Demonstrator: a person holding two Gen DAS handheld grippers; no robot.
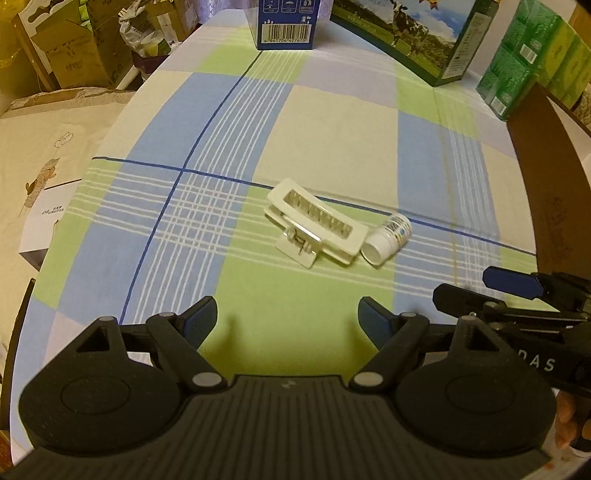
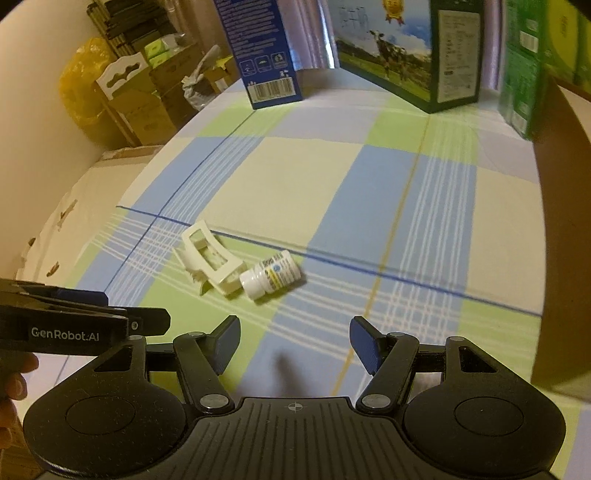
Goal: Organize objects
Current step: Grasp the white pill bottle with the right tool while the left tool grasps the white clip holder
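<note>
Roughly at the middle of the left wrist frame, a white plastic hair claw clip [image 1: 316, 228] lies on the checked blue, green and cream cloth covering the surface [image 1: 332, 140]. A small white pill bottle with a printed label [image 1: 388, 239] lies on its side just right of the clip, apparently touching it. Below them the left gripper [image 1: 288, 321] hovers with fingers spread and empty. The right gripper [image 2: 293, 341] is likewise spread, holding nothing. At the top stand a blue carton [image 1: 284, 24] and a green cow-printed box [image 1: 417, 33]; a brown cardboard wall [image 1: 546, 177] fills the right edge.
</note>
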